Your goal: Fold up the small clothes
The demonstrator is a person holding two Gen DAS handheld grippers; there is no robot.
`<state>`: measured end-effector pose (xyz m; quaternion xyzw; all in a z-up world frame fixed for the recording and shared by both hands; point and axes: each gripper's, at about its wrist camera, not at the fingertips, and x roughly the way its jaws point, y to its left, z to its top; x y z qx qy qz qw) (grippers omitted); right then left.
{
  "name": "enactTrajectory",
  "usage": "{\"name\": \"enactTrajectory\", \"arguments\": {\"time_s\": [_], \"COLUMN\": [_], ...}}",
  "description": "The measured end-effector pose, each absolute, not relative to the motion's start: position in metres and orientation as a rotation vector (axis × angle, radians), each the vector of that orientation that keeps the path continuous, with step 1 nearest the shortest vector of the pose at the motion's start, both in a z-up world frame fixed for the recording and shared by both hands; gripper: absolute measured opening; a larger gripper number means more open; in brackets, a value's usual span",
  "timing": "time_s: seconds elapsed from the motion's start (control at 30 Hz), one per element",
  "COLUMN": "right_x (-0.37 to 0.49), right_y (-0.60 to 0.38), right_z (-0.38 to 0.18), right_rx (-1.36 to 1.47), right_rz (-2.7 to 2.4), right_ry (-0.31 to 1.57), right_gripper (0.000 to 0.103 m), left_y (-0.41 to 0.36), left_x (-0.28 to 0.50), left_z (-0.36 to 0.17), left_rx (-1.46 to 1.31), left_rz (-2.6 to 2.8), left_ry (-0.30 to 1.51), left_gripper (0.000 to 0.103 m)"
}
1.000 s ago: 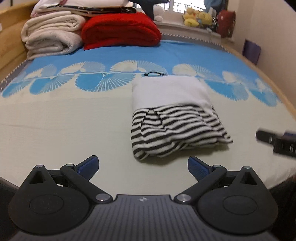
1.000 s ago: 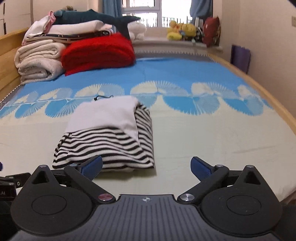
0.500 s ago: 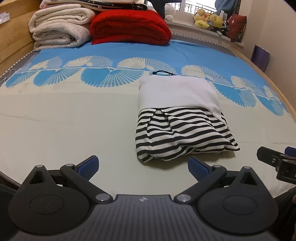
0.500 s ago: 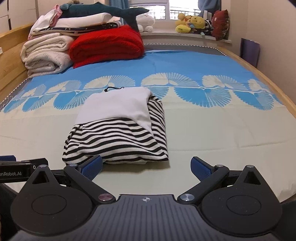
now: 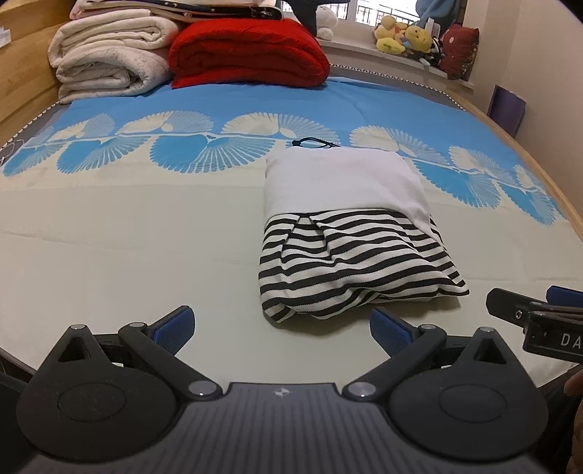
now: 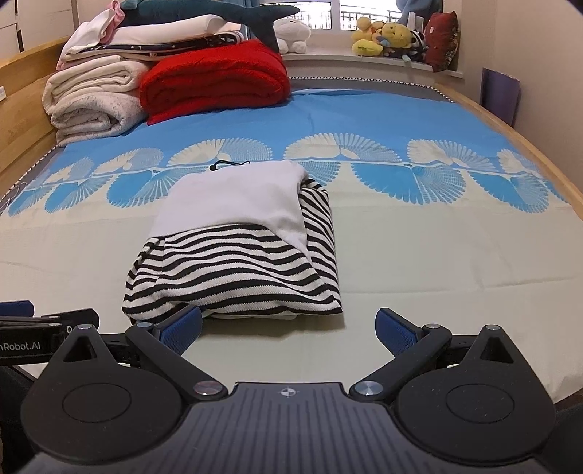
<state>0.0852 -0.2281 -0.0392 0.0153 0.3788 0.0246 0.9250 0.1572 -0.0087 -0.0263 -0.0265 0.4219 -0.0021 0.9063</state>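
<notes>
Covering nearly the whole scene, the wide bed with a cream and blue fan-patterned sheet carries everything else. At its far end, against the wooden side rail, sits a rolled cream fleece blanket, and touching it on the right lies a folded red knitted blanket. A dark teal plush shark lies on top of the pile of folded linens above them. On the windowsill stands a cluster of yellow soft toys.

The folded black-and-white striped garment with a plain white upper panel lies flat on the cream part of the sheet, near the front edge, a thin black cord loop peeking out at its far end.

The left gripper hovers just before the garment's near edge, blue-padded fingers spread wide and empty. The right gripper is likewise spread apart and empty, its left pad just beside the garment's near left corner; whether it touches is unclear.
</notes>
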Motion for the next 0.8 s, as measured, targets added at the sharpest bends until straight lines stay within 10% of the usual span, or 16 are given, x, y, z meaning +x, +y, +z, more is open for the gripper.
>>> {"name": "enactTrajectory", "arguments": {"time_s": [0.8], "right_x": [0.0868], "right_y": [-0.2229], "right_z": [-0.0427], "right_rx": [0.020], "right_rz": [0.067], "right_ry": [0.790], "right_gripper": [0.101], "left_y": [-0.0085], "left_x": [0.1580], "left_z": [-0.0279], "left_rx": [-0.057], "left_rz": [-0.011], "left_ry": [0.870], "left_gripper": [0.102]}}
